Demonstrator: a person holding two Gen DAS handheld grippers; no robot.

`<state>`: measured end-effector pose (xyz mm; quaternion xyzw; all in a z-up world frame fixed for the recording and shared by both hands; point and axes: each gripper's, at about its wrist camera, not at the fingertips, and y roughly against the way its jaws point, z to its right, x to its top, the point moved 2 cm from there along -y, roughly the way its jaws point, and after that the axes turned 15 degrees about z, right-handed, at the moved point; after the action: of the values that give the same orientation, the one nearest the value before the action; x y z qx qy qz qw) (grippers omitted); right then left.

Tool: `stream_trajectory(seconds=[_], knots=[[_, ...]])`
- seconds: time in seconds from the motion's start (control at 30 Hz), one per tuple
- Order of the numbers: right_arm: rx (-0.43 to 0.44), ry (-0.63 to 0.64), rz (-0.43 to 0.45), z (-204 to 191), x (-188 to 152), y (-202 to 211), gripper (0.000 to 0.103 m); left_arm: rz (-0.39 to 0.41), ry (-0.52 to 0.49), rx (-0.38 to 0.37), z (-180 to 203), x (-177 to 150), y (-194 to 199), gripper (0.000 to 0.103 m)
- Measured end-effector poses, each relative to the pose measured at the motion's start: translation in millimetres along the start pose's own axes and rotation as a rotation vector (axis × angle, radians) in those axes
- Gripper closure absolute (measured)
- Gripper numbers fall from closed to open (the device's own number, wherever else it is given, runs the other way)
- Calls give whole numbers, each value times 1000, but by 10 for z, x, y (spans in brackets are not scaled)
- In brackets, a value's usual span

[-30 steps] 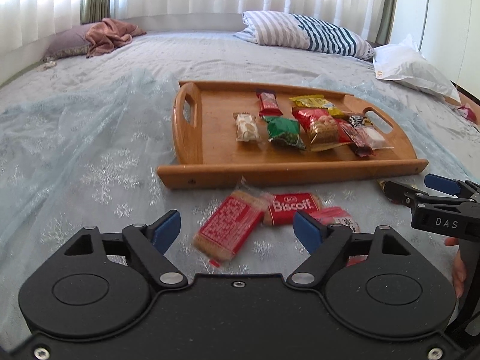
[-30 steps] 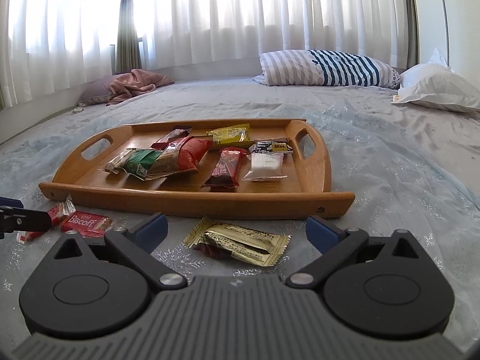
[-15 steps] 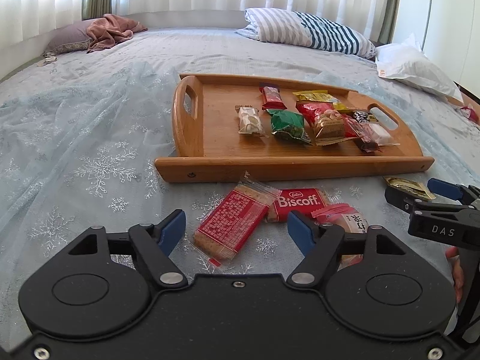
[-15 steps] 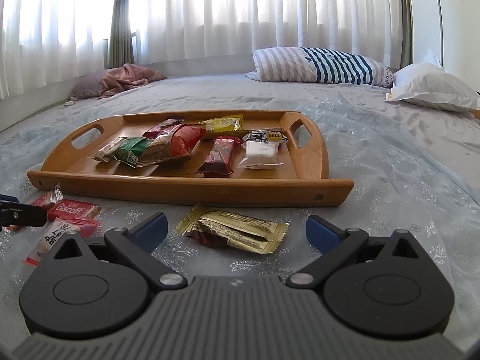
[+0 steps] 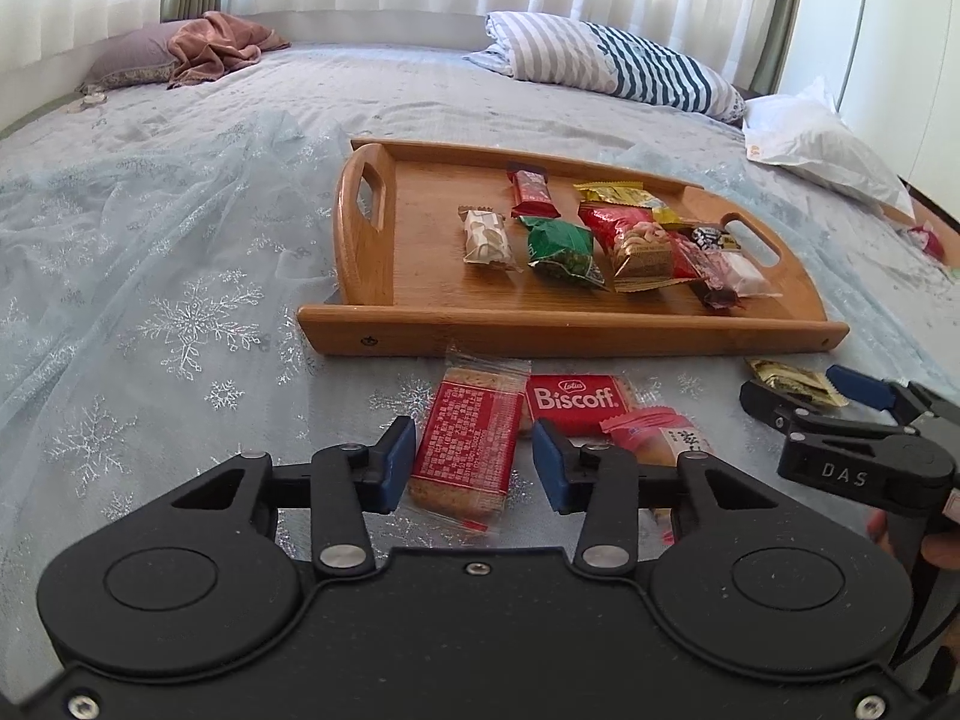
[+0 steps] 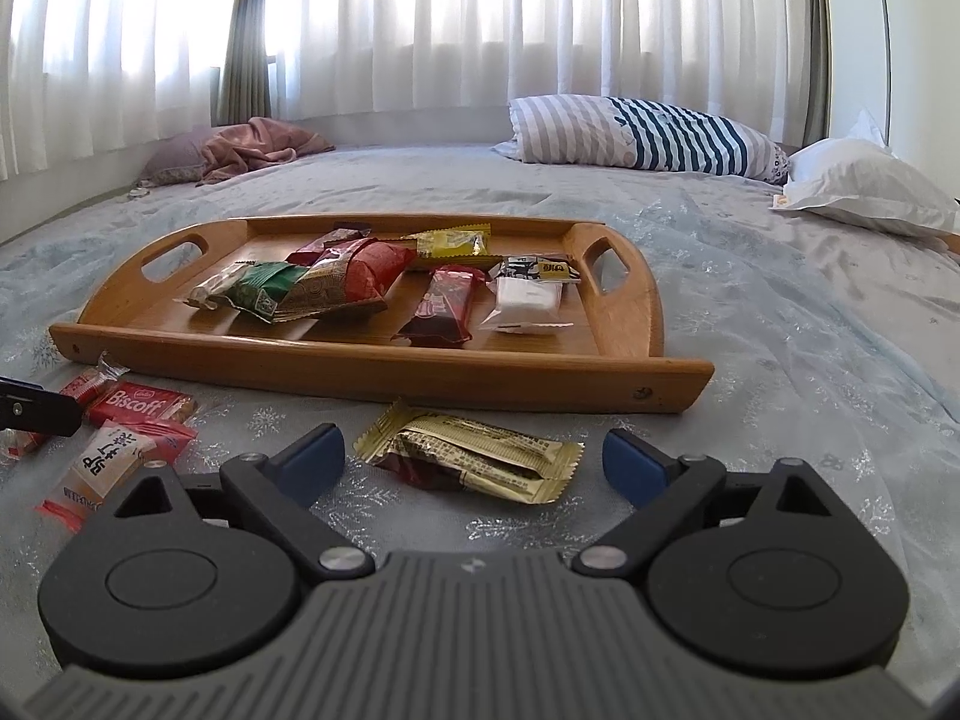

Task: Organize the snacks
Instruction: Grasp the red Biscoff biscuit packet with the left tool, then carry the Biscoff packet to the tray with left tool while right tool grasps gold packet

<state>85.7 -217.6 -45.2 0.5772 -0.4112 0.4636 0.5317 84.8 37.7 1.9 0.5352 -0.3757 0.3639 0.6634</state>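
My left gripper (image 5: pixel 473 461) has just been closing its jaws around a red cracker packet (image 5: pixel 468 450) lying on the bed (image 5: pixel 180 276) before the wooden tray (image 5: pixel 558 330); pads not yet pressing. My right gripper (image 6: pixel 474 465) stands wide open over a gold packet (image 6: pixel 474 456).

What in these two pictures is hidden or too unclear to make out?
- Left wrist view: the pink snack packet is partly hidden behind the left gripper.
- Right wrist view: the red cracker packet is mostly covered by a dark gripper finger.
- Both views: small print on the gold packet is unreadable.
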Motion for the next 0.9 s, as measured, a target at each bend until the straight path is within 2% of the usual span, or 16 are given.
stream_trajectory(seconds=[0.17,0.33,0.57,0.63,0.8,0.9], knots=[[-1,1,9,-7,-2,7,14,-10,34,-20,5,18,22,71],[10,1,24,-9,-4,30,26,-19,52,-45,51,7,59,71],[39,23,42,-42,-2,67,37,-8,29,-11,102,-4,14,69],[45,32,43,-57,4,72,37,-20,27,5,109,-22,-26,65],[69,32,43,-61,45,100,42,-22,13,26,123,-27,-39,71],[86,24,47,-51,101,125,43,-16,16,22,117,14,-8,72]])
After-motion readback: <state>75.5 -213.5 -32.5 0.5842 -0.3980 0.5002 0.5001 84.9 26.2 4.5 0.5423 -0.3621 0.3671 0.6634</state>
